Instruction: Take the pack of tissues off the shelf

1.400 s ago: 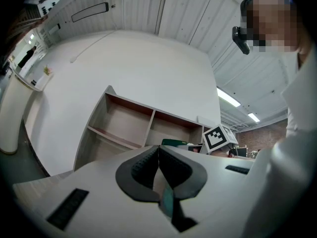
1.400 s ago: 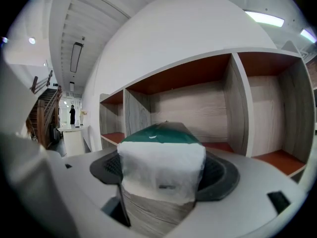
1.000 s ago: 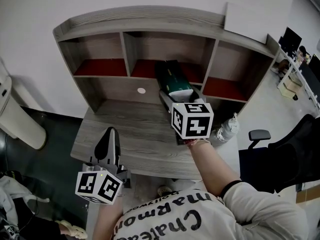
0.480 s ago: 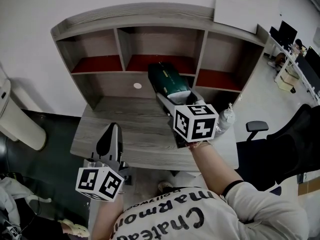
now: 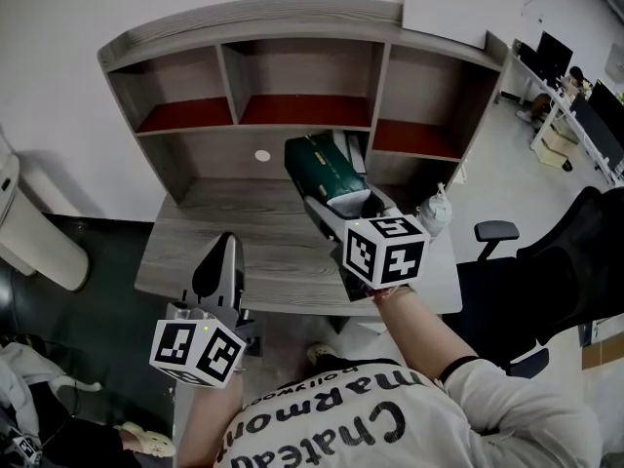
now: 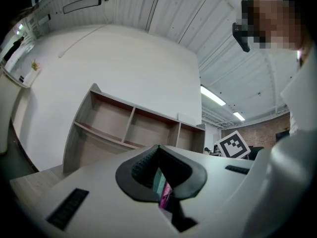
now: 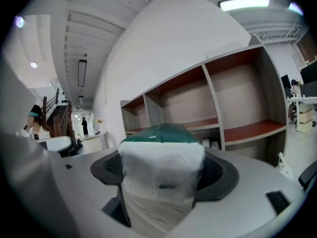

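I've got the green-and-white plastic-wrapped pack of tissues [image 5: 322, 164] clear of the grey wooden 3-bay shelf [image 5: 244, 27], over the grey desk [image 5: 224, 213] just before the middle bay. There's bare desktop left of it and a clear bottle [image 5: 434, 213] near its right. Only my right gripper view shows the right gripper [image 5: 349, 203] pinching its white end. The left gripper [image 5: 222, 252] is pressed together and empty, by the front edge.

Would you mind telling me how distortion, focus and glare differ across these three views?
Head view: sharp, evenly lit, shelf edges bowed by the lens. Left gripper view: strong fisheye with dark corners, the close fingers soft. Right gripper view: same fisheye, pack of tissues soft up close, ceiling light blown out.
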